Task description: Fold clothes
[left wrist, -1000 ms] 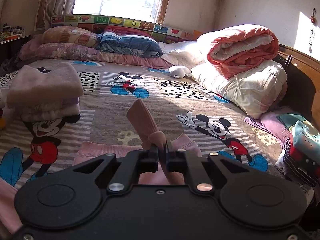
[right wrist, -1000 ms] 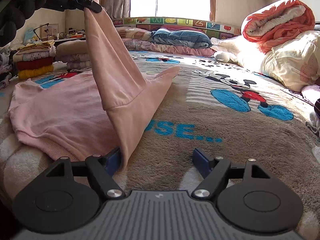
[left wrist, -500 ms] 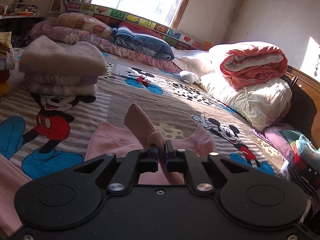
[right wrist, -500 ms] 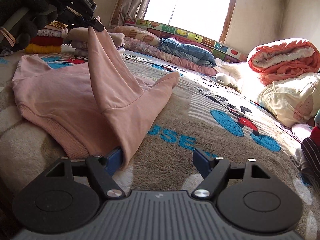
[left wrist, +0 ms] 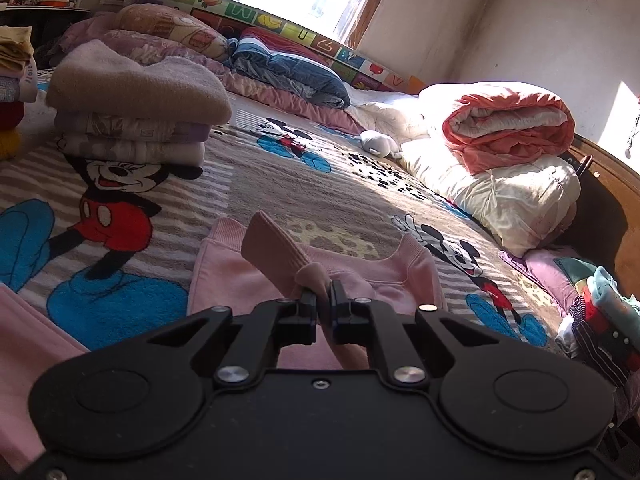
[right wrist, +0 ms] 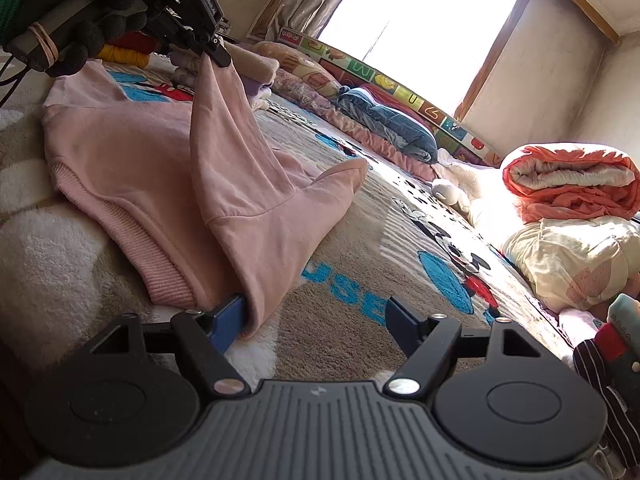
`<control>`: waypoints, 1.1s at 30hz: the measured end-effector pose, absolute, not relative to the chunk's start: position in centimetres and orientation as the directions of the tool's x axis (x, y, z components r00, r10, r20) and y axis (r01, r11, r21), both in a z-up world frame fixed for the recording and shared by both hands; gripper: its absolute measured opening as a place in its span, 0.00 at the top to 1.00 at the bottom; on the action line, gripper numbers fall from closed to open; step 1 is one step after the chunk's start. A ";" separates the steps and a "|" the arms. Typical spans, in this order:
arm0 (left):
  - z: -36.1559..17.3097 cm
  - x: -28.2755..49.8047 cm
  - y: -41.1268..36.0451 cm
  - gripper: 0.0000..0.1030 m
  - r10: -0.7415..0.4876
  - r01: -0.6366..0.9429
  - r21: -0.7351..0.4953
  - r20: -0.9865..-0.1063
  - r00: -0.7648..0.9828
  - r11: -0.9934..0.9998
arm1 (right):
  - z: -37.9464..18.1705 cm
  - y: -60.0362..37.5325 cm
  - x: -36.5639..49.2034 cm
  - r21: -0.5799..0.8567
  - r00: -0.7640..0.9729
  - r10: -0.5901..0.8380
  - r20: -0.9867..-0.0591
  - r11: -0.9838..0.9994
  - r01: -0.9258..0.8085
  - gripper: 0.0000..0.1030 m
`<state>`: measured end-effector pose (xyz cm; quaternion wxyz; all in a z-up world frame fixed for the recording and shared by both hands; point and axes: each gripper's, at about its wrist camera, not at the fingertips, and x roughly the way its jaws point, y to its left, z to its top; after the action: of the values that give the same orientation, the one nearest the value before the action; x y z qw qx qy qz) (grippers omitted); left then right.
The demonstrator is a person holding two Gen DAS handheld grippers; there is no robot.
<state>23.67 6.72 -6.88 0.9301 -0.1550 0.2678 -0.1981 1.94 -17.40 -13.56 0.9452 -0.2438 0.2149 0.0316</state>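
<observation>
On the bed [right wrist: 360, 272] a pink sweatshirt [right wrist: 120, 160] lies flat, its sleeve [left wrist: 276, 252] pinched and lifted by the left gripper [left wrist: 323, 300]; the right gripper [right wrist: 316, 316] rests low, fingers spread. Thin hold: sleeve may slip. Folded stack [left wrist: 136, 120] lies well beyond, a clothes heap [left wrist: 596, 312] crowding the right edge.

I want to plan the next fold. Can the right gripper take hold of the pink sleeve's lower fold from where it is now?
Probably yes. The right gripper is open and low on the blanket, and the pink sleeve hangs down against its left finger; nothing lies between. The left gripper holds the cuff up.
</observation>
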 end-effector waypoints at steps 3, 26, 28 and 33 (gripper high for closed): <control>-7.7 23.7 7.5 0.95 -0.435 0.261 -0.395 -0.458 0.775 0.881 | -13.3 -17.4 1.8 -0.446 0.900 -0.042 -0.435 0.878 -0.175 0.26; -10.4 25.2 7.8 0.84 -0.332 0.142 -0.340 -0.610 0.720 0.930 | -11.9 -16.2 4.9 0.002 0.695 0.403 -0.595 0.866 -0.500 0.19; -10.3 25.2 8.3 0.61 -0.319 0.126 -0.338 -0.614 0.721 0.933 | -10.9 -16.4 4.4 0.005 0.711 0.423 -0.562 0.861 -0.508 0.19; -8.9 24.1 10.1 0.52 -0.248 0.056 -0.321 -0.597 0.763 0.945 | -10.3 -16.2 6.2 -0.013 0.746 0.439 -0.501 0.858 -0.514 0.17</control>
<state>24.13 10.12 -8.90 0.9278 -0.1433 0.3345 -0.0821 6.24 -16.20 -10.28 0.9313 -0.0752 0.2483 0.2556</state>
